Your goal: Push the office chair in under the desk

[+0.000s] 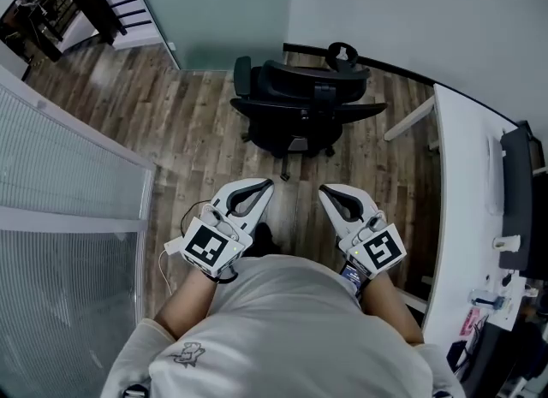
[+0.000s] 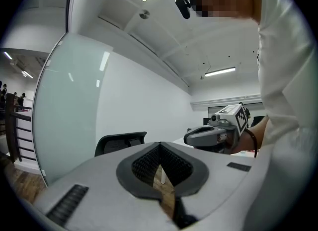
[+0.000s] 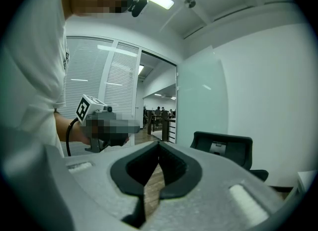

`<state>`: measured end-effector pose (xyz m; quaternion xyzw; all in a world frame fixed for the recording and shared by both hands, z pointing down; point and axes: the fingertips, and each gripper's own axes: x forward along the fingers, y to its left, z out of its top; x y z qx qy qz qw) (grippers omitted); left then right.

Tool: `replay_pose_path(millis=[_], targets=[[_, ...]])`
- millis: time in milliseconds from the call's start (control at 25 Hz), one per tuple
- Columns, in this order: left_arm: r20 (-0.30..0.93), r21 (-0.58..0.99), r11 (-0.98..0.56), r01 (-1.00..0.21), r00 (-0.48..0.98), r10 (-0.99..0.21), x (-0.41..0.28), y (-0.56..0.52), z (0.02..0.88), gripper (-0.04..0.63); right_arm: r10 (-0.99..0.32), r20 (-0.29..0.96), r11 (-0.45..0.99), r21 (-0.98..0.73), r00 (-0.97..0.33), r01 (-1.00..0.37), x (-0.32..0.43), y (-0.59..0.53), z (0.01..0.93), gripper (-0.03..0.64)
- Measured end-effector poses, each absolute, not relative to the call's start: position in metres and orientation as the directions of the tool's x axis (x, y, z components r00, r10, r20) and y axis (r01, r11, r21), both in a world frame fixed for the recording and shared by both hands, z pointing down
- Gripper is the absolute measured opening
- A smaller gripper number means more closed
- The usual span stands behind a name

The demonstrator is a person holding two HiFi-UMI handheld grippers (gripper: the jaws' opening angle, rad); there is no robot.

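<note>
A black office chair point(image 1: 304, 105) stands on the wood floor ahead of me, out from the white desk point(image 1: 467, 182) along the right. Its back faces me; its headrest shows in the left gripper view point(image 2: 119, 143) and in the right gripper view point(image 3: 223, 150). My left gripper point(image 1: 267, 185) and right gripper point(image 1: 324, 189) are held side by side in front of my body, well short of the chair. Both are shut and hold nothing.
A ribbed glass partition point(image 1: 60, 208) runs along the left. A frosted glass panel point(image 1: 214, 2) and a white wall stand behind the chair. A dark monitor point(image 1: 518, 191) and small items sit on the desk. A white desk leg point(image 1: 409, 121) shows right of the chair.
</note>
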<state>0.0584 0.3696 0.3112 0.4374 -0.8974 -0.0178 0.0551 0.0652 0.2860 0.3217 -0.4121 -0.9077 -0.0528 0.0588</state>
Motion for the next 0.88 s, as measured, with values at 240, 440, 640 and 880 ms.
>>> replay_pose_path(millis=[240,440,640,880], targets=[[0.094,0.048,0.561,-0.826,-0.556,-0.826,0.026,0.389,0.316,-0.002,0.709,0.15,0.692,0.045,-0.689,0.721,0.036,0.307,0.321,0.003],[0.11,0.06,0.527,-0.847,-0.52,-0.847,0.006,0.392,0.321,-0.002,0.688,0.166,0.712,0.033,-0.706,0.701,0.02,0.313,0.332,0.003],[0.126,0.055,0.497,-0.866,-0.488,-0.864,-0.003,0.387,0.327,-0.002,0.687,0.18,0.711,0.033,-0.704,0.703,0.004,0.315,0.338,0.003],[0.106,0.079,0.507,-0.859,-0.498,-0.861,-0.022,0.384,0.324,-0.002,0.707,0.186,0.689,0.037,-0.682,0.724,-0.016,0.311,0.343,0.003]])
